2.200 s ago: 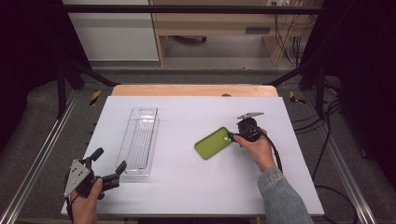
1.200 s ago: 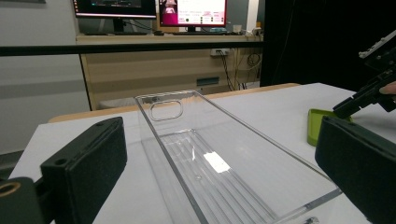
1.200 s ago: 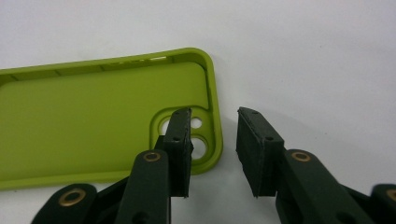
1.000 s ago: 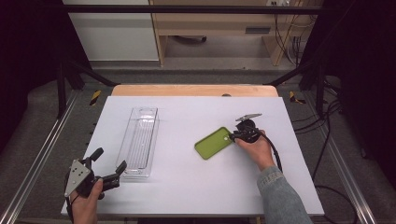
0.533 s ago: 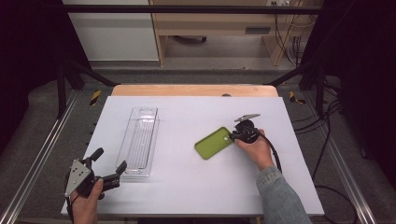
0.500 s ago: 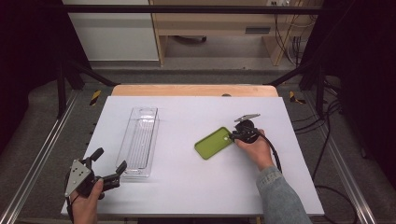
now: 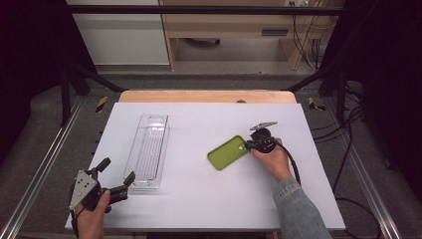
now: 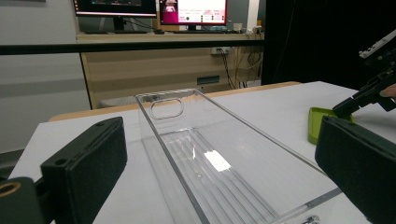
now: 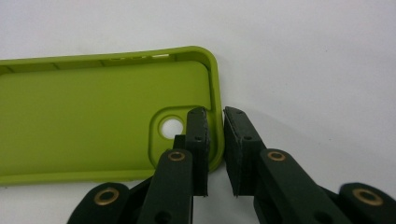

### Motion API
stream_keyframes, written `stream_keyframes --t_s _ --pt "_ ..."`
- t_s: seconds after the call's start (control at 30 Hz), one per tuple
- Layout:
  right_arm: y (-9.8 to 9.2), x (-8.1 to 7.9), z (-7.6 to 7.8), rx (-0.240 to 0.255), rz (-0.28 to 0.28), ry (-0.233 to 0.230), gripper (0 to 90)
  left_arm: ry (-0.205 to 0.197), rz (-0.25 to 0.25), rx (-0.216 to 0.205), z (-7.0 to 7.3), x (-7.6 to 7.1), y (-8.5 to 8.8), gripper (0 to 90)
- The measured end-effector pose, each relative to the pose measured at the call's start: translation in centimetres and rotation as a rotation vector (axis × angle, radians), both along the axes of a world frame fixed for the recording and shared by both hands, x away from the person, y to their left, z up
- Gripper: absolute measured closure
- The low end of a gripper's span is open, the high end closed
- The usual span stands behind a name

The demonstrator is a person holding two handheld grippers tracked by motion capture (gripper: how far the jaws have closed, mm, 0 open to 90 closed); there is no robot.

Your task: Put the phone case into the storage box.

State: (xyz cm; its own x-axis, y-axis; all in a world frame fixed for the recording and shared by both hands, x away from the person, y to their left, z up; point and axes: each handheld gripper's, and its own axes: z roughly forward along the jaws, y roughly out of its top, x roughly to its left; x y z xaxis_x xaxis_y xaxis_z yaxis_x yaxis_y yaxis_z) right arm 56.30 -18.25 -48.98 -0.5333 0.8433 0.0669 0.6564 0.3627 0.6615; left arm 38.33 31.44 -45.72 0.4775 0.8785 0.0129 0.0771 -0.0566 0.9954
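At the bottom left of the high view, the left gripper [image 7: 113,180] sat released, its jaws spread before the clear tray [image 7: 148,149]. Farther in, right of centre, the right gripper [image 9: 215,140] had just been closing, and its jaws now pinched the end wall of the green phone case [image 9: 93,126] lying on the white table [image 7: 199,119]. The grip looked set, so lifting the case probably came next.

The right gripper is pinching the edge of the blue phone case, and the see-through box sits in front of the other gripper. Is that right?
Almost. The phone case is green, not blue, as the right gripper view shows. The rest holds: the right gripper has just been closing its jaws on the case's end wall, and the see-through box sits in front of the left gripper.
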Motion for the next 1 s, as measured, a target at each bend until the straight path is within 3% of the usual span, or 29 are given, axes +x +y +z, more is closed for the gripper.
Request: stream_keyframes --t_s 0.47,0.73,1.0 --pt "-0.1 -0.1 0.1 0.010 -0.015 0.015 82.9 0.005 0.006 0.002 0.0 0.0 0.1 1.8" --pt "-0.1 -0.6 1.1 0.024 -0.019 -0.025 87.1 0.004 0.007 0.001 0.0 0.0 0.1 1.8" --pt "0.3 -1.3 2.1 0.000 -0.011 -0.066 87.7 0.004 0.007 0.000 0.0 0.0 0.0 1.8"
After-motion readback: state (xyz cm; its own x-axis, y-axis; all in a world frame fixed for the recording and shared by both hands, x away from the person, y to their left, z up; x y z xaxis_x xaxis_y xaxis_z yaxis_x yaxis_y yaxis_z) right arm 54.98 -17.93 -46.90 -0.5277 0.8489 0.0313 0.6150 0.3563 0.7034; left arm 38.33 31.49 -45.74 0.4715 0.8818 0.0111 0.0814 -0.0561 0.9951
